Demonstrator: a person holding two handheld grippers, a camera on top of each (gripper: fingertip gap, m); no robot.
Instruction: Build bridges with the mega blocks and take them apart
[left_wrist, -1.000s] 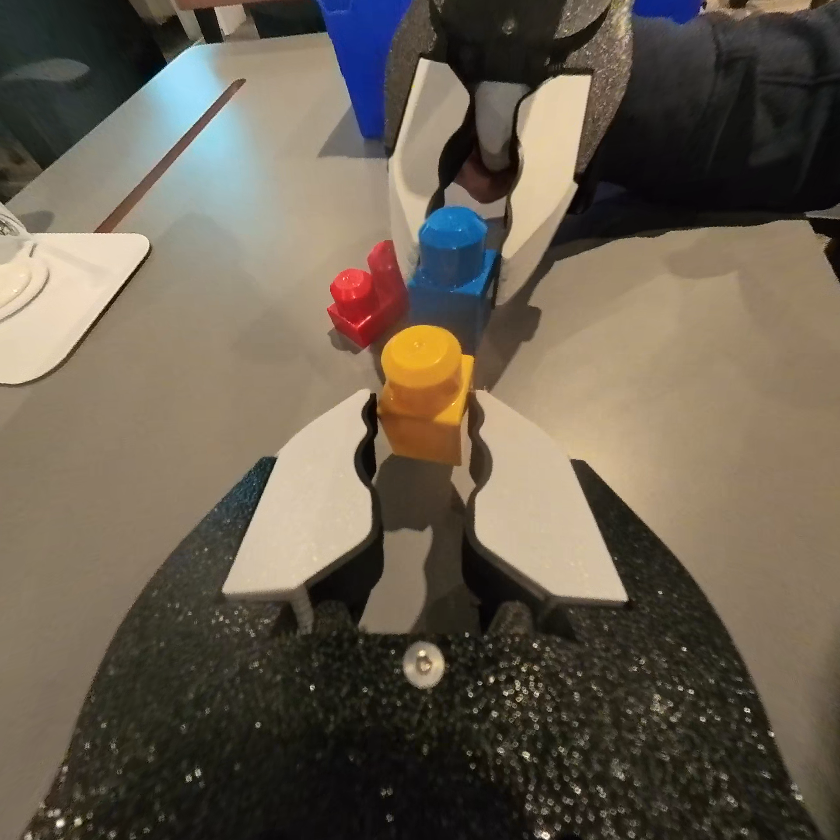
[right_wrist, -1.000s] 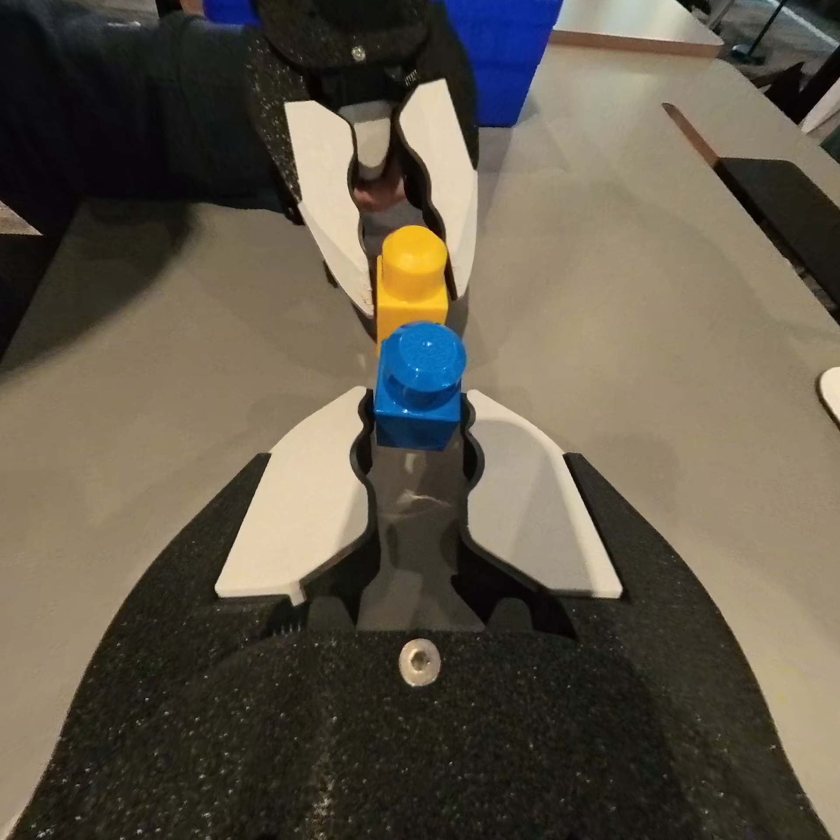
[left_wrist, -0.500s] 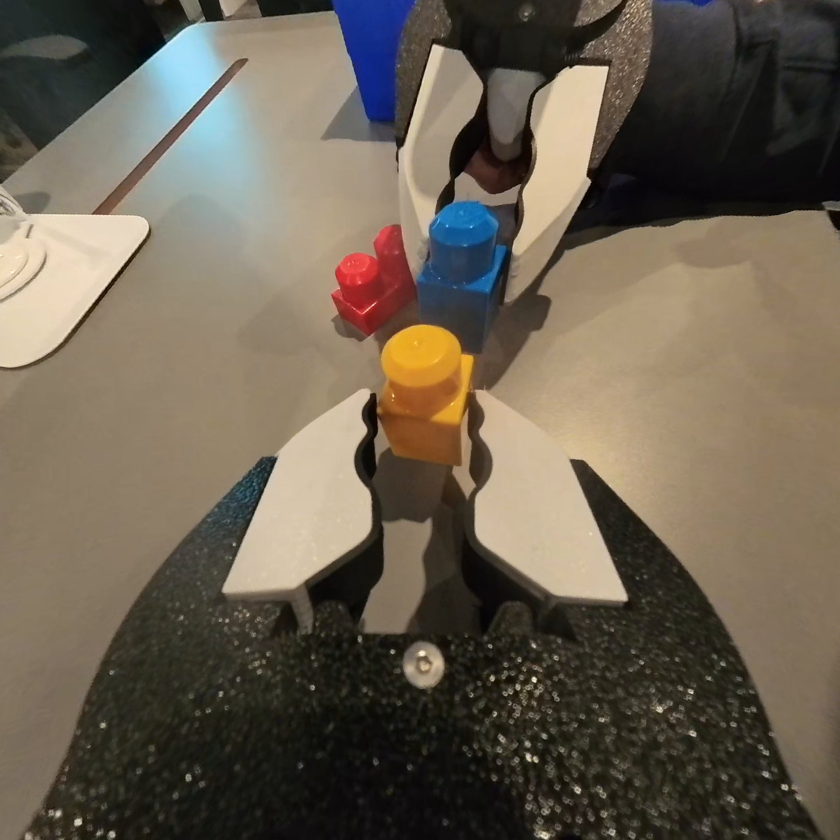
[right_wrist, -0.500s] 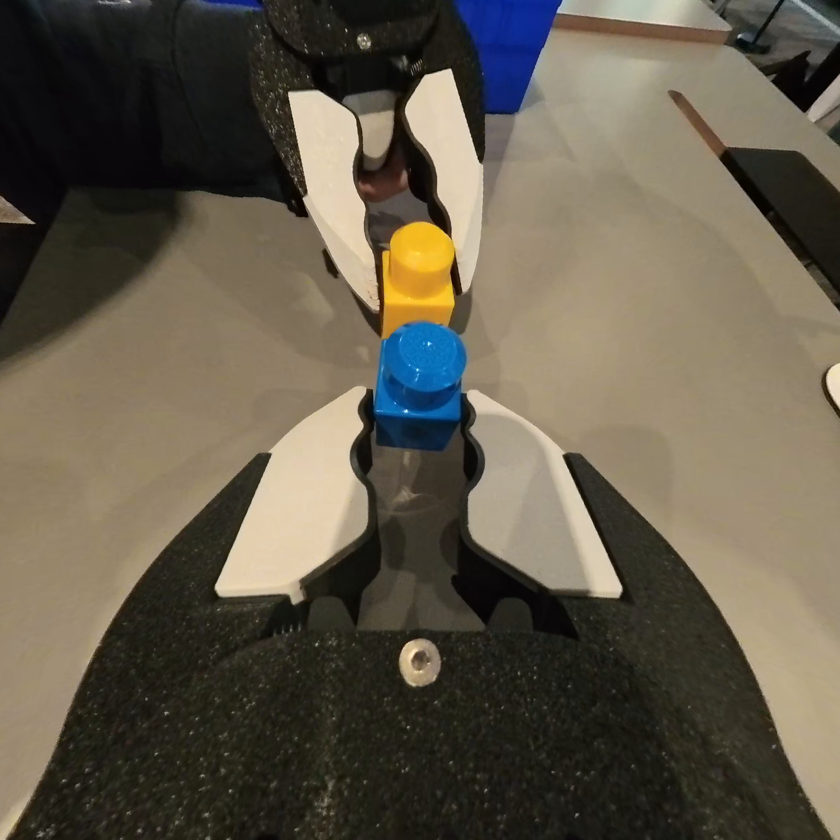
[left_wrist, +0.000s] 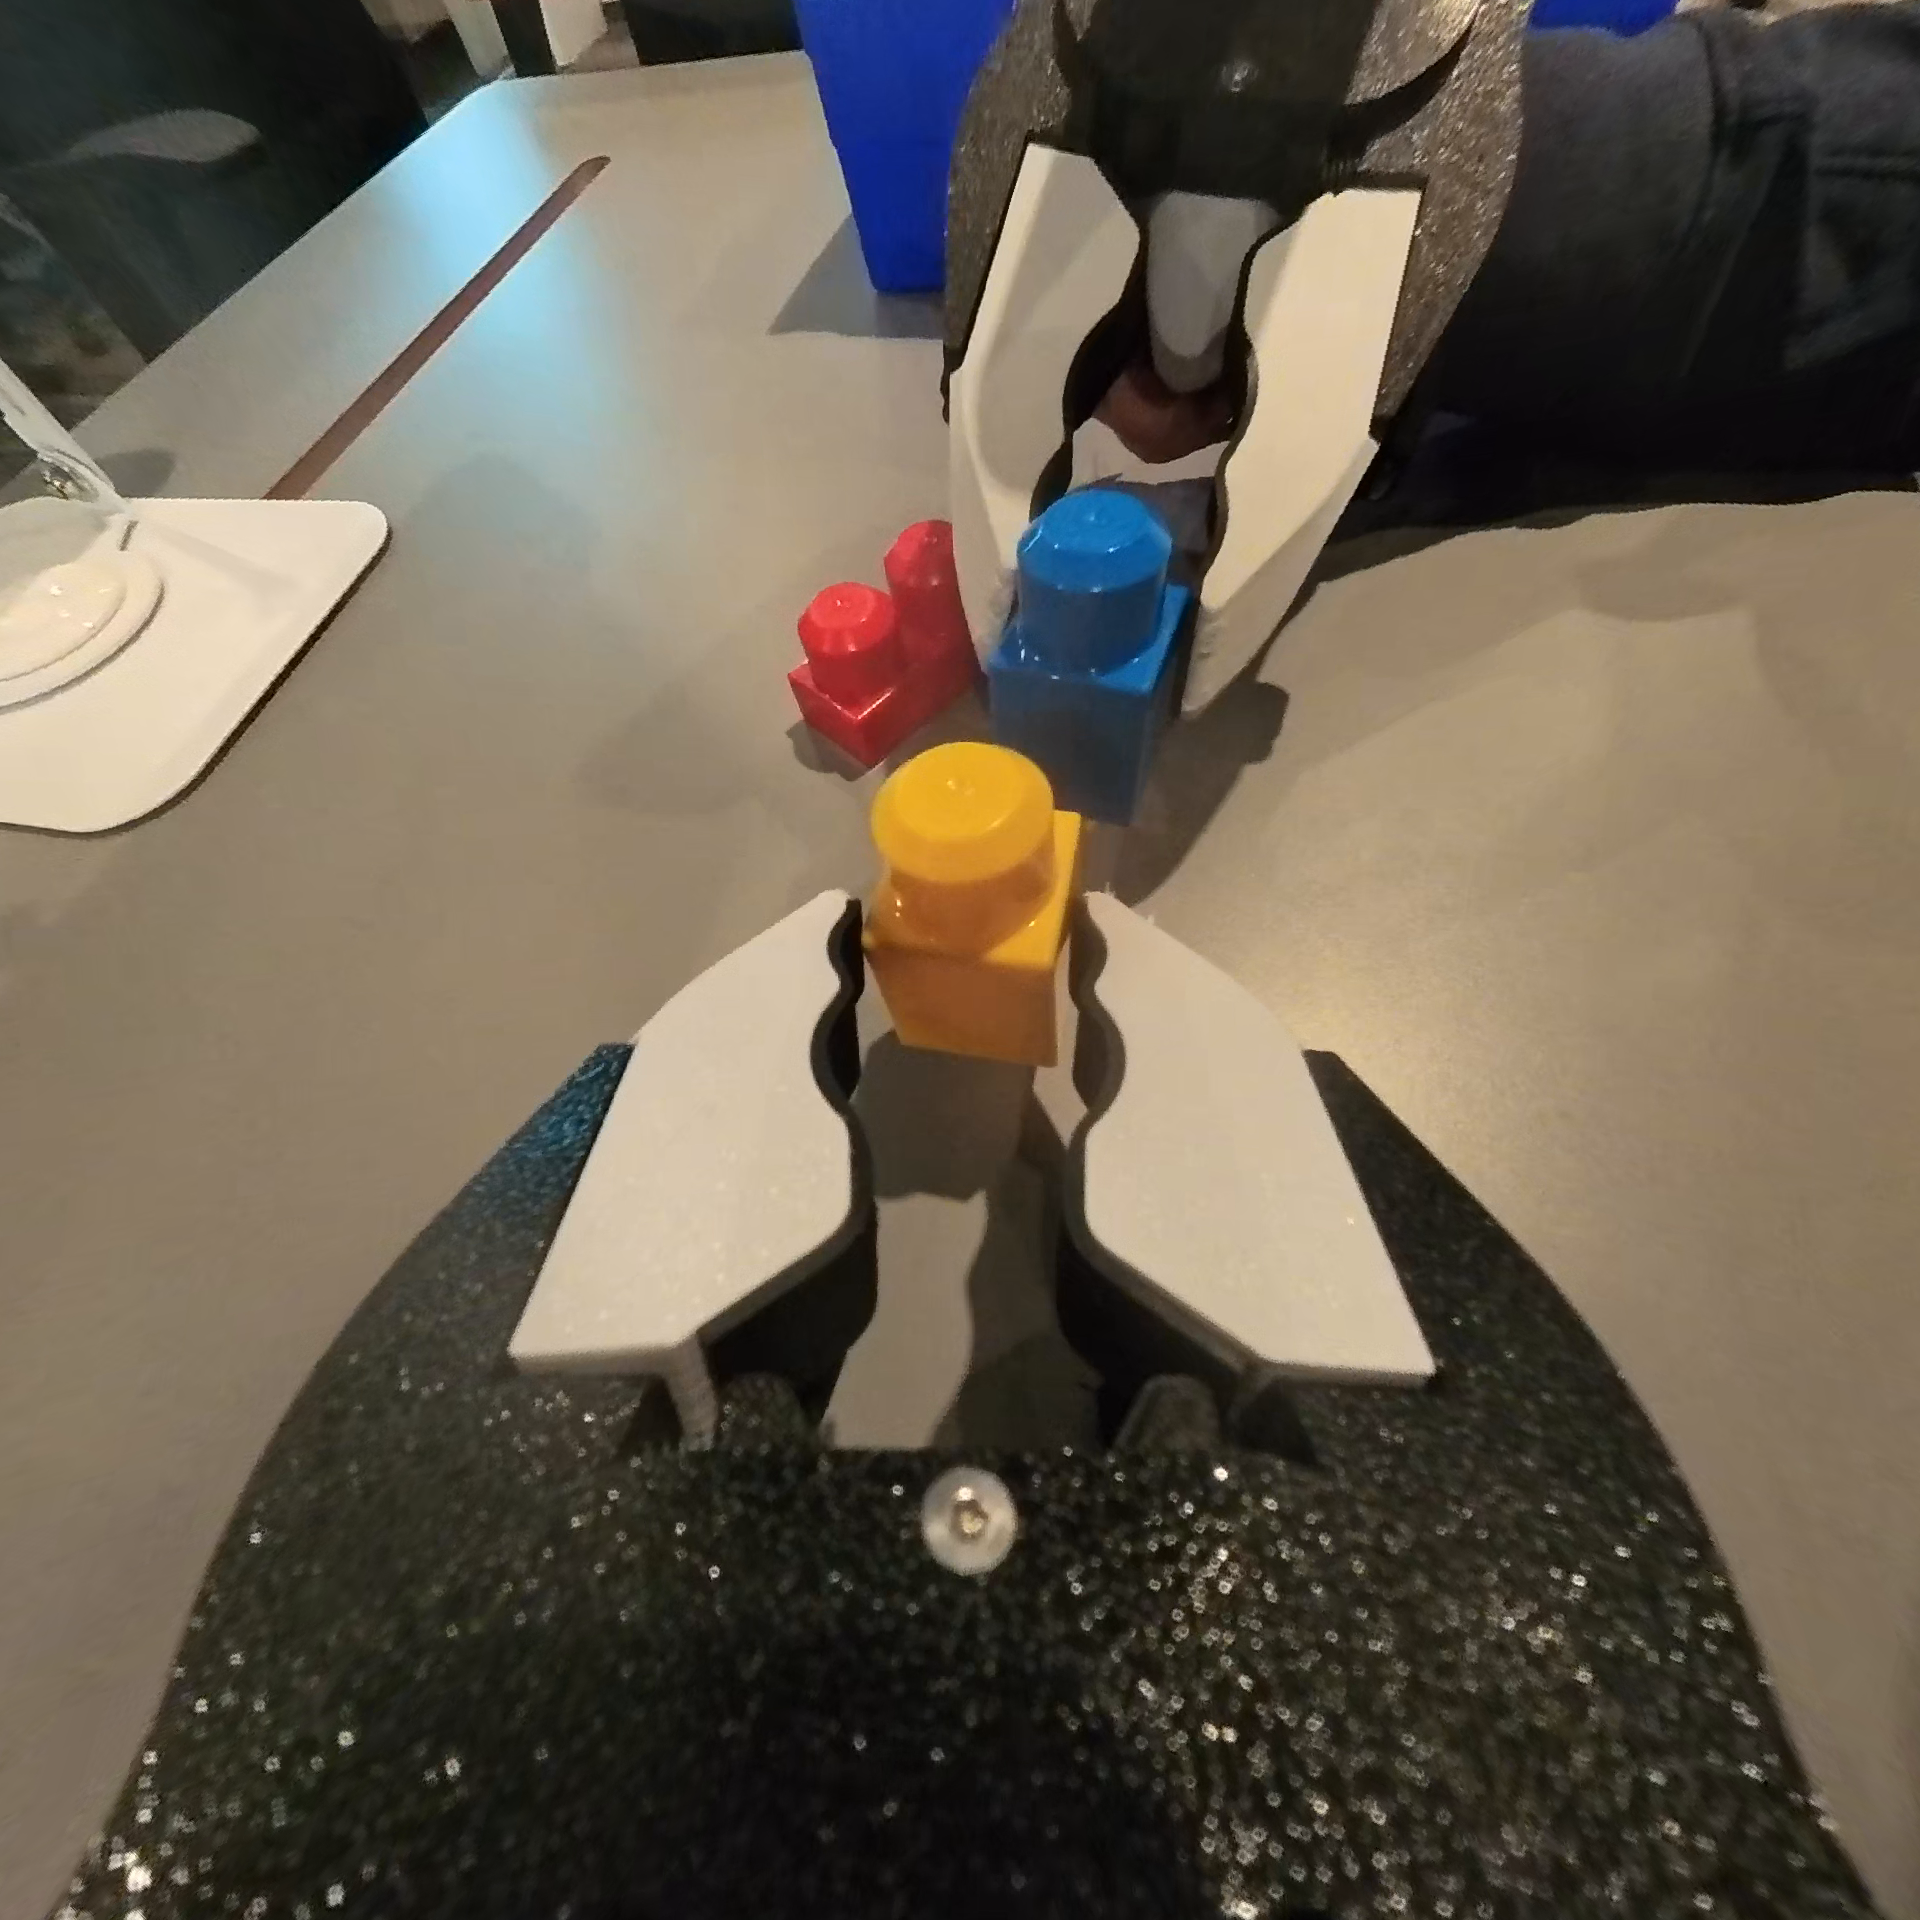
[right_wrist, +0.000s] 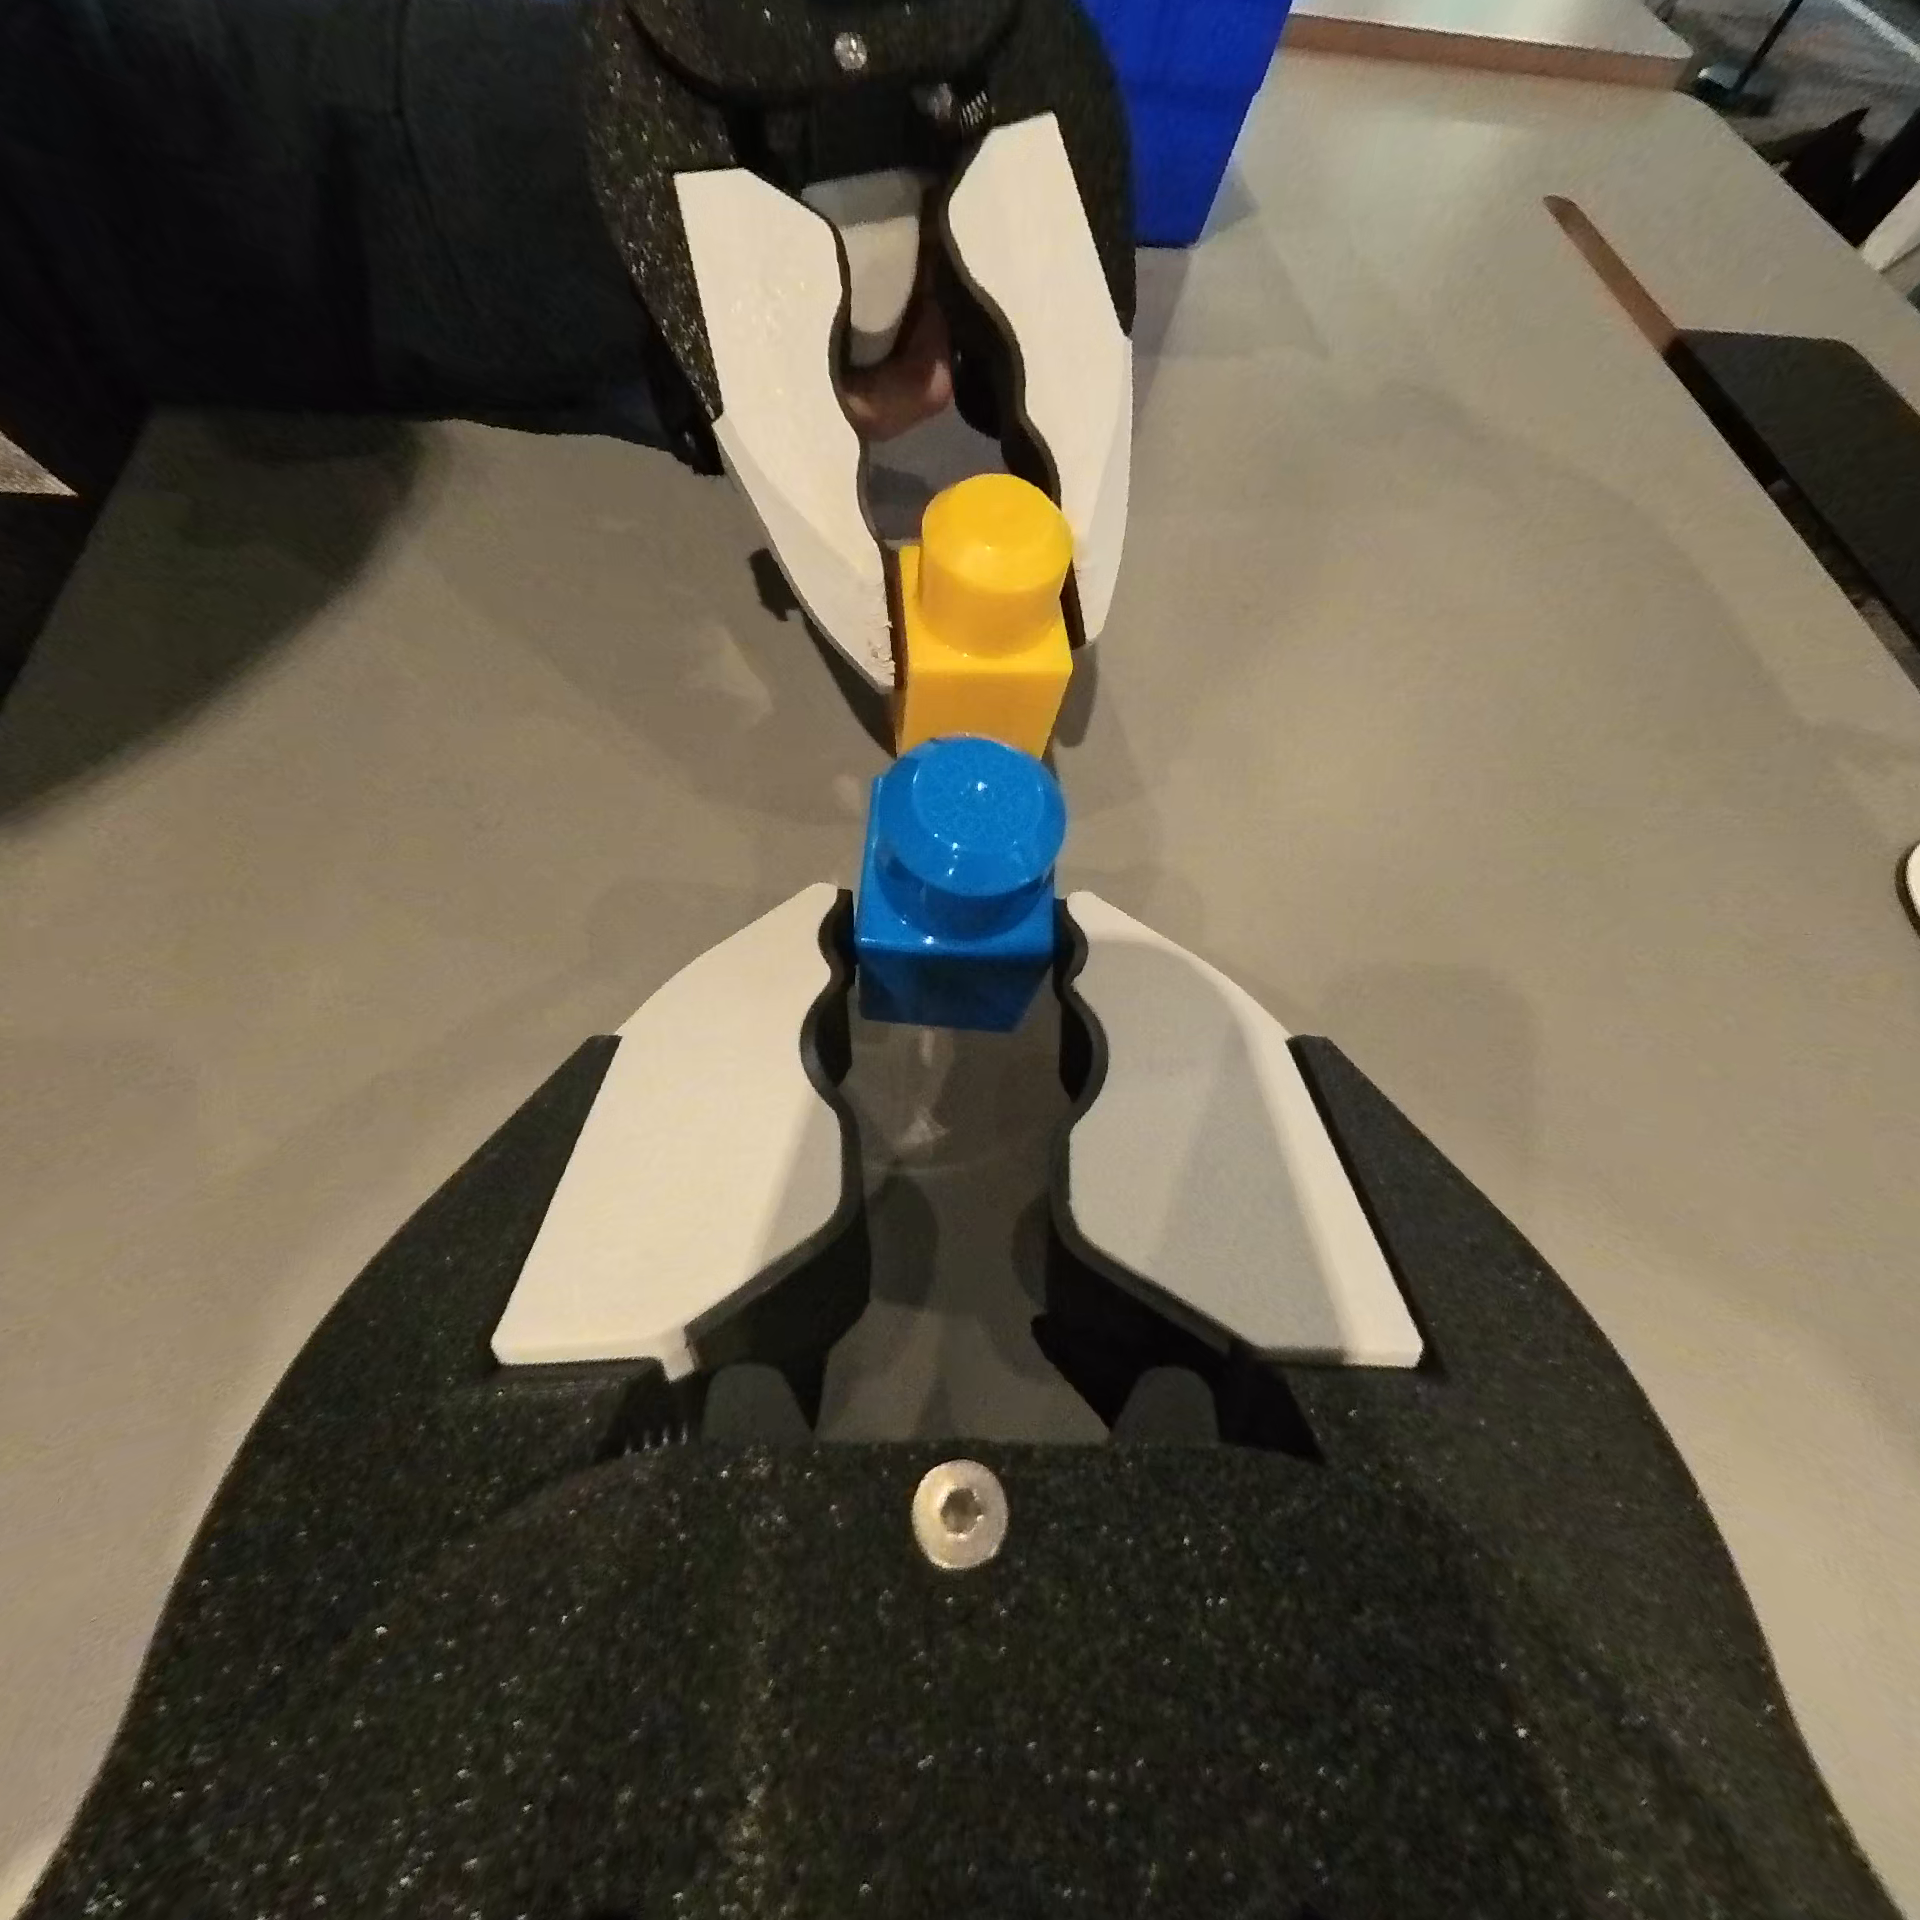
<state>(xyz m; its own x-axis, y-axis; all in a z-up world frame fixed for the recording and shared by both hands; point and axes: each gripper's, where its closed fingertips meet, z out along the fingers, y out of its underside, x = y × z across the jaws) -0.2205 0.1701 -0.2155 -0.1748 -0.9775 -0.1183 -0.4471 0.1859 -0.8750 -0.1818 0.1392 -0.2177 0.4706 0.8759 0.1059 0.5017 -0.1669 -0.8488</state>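
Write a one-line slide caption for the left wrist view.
Left tool grips yellow block; right tool holds blue block beside red block.

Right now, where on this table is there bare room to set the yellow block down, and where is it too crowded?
Free: the grey table right of the blue block, and the stretch between the red block and the white mat. Crowded: the centre, where the yellow block, blue block and red block cluster between both hand-held grippers.

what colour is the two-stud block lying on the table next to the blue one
Red: the glossy plastic two-stud block shows only in the left wrist view, beside the blue single-stud block.
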